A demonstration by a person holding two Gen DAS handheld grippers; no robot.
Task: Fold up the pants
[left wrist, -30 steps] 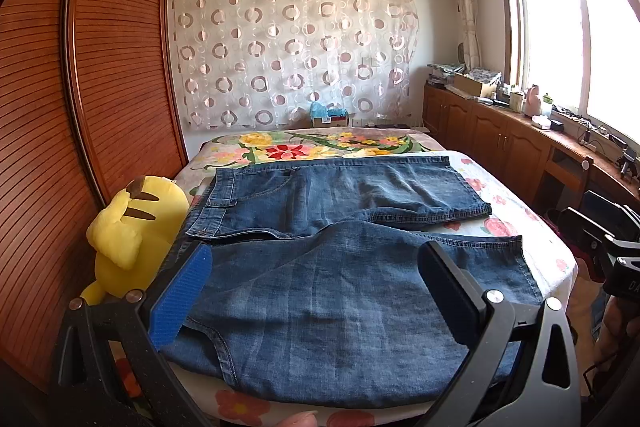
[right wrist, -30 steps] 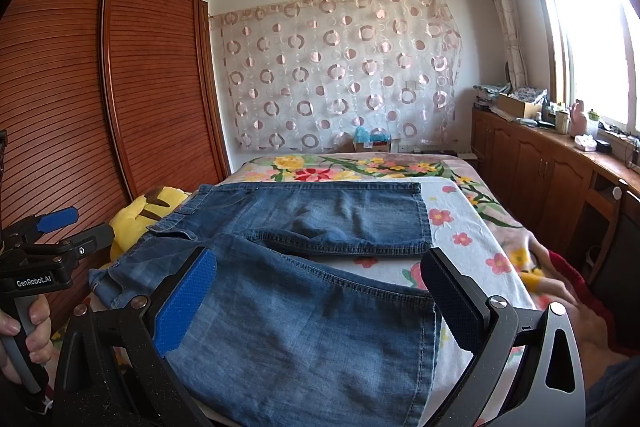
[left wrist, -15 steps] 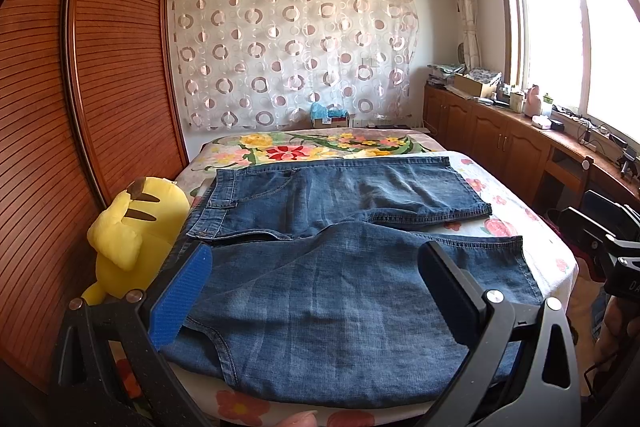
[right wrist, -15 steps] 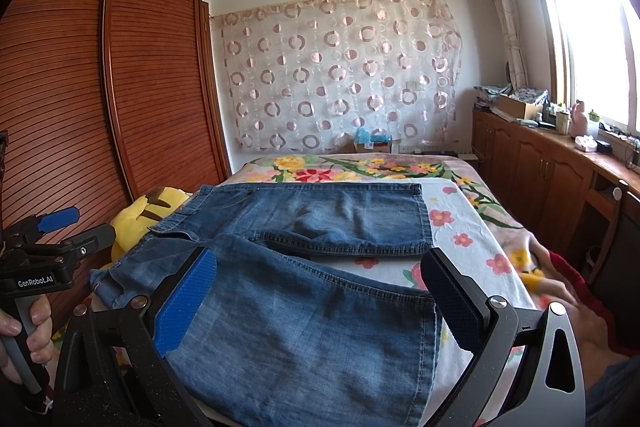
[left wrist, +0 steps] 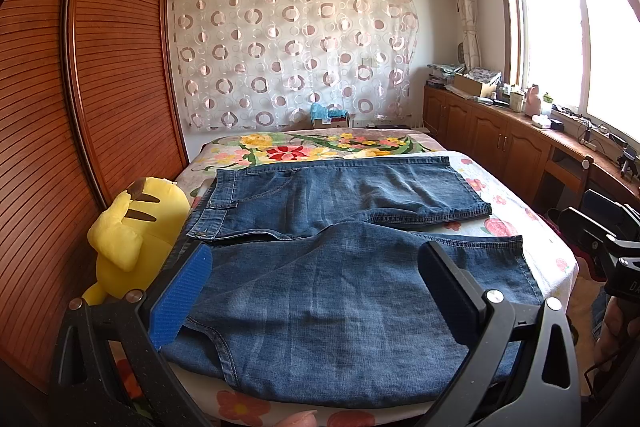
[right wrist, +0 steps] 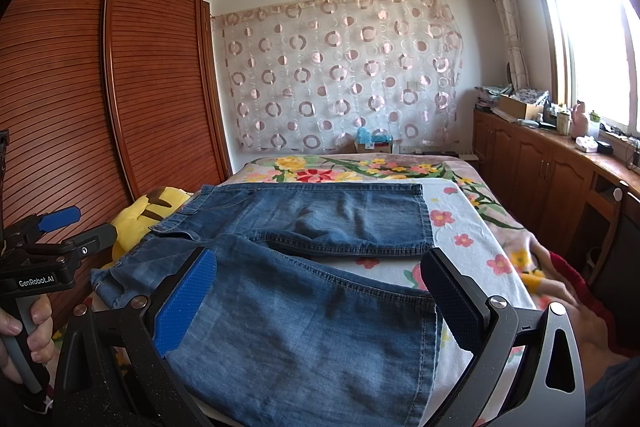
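Daylight only, from the window on the right; its panes are blown out to white in both views, with purple fringing in the top right corner. Room is bright and evenly lit. The bed is well exposed at its right edge, and the jeans show soft, low-contrast shadows in their creases. The wardrobe on the left reads darker and warmer. Strong fisheye: wardrobe edges and the window frame bow hard, with black vignette in the top left corners. Focus is sharp mid-frame; nearest tongs parts are slightly soft. No motion blur.
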